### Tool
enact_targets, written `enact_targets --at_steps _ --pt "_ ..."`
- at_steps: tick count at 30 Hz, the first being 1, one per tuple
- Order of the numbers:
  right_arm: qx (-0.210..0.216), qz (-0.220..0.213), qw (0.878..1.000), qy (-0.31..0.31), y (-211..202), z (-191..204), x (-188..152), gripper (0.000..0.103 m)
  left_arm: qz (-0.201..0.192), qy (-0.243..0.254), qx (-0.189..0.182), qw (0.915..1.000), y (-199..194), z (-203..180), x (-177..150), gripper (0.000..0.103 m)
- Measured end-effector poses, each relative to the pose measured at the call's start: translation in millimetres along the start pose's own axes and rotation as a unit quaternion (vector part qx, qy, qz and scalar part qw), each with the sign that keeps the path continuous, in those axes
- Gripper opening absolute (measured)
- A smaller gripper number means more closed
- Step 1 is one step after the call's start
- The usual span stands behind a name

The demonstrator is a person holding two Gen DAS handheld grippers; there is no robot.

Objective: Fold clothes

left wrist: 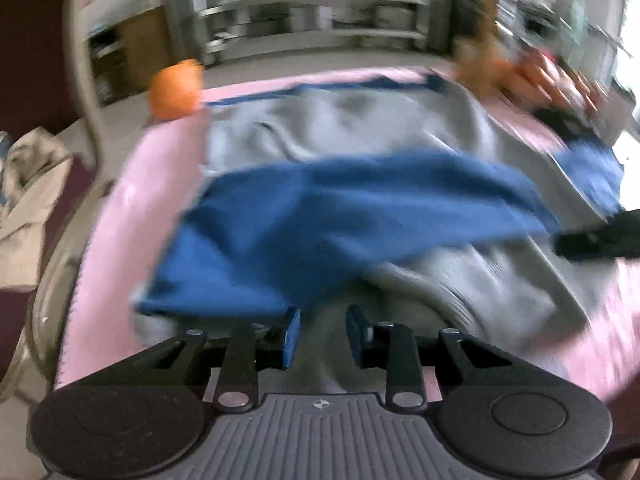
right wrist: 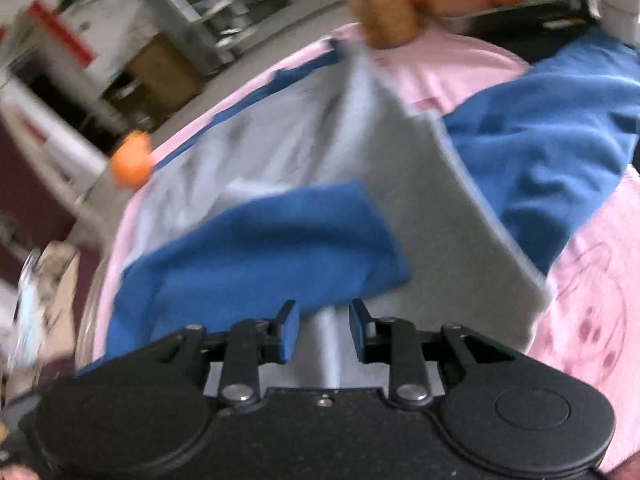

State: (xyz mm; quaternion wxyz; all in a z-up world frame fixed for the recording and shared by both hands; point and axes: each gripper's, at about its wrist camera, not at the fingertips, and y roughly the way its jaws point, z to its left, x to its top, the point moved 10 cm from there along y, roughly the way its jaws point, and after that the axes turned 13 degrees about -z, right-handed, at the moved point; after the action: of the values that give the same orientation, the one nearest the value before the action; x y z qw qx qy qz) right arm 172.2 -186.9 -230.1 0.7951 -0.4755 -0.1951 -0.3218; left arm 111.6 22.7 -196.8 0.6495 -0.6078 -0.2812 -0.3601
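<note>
One grey-and-blue sweater (left wrist: 360, 128) lies spread on the pink cloth (left wrist: 132, 208) of the counter, ahead of both claws. Left claw (left wrist: 323, 336): jaws slightly apart, nothing pinched, blue sleeve (left wrist: 320, 224) just beyond. Right claw (right wrist: 323, 332): same, empty over grey cloth. One orange ball (left wrist: 176, 88) far left; one brown plush toy (right wrist: 384, 4) beyond.

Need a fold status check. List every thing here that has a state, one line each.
Sweater: grey and blue, spread on the pink cloth, partly folded.
Left sleeve: blue, folded across the grey body.
Right sleeve: blue, lying out to the side, not yet folded.
Left gripper: jaws apart, nothing pinched.
Right gripper: jaws apart, nothing pinched.
Pink cloth: spread flat.
</note>
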Motion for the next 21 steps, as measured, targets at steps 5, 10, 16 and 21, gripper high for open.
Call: enact_targets --at_steps 5,10,16,21 --pt "0.003 0.043 0.997 -0.065 -2 8 -37 0.027 0.02 0.079 0.02 0.9965 15 -22 -25 0.028" --pt "-0.001 0.053 0.994 -0.098 1 5 -40 0.026 0.022 0.075 0.031 0.9964 11 -17 -27 0.035" --pt "0.025 0.002 0.998 -0.056 -34 7 -13 0.035 0.005 0.03 0.047 0.9984 -24 -4 -6 0.034" --pt "0.081 -0.095 0.991 0.045 -85 3 55 0.044 -0.05 -0.019 0.013 0.9985 -53 -19 54 0.033"
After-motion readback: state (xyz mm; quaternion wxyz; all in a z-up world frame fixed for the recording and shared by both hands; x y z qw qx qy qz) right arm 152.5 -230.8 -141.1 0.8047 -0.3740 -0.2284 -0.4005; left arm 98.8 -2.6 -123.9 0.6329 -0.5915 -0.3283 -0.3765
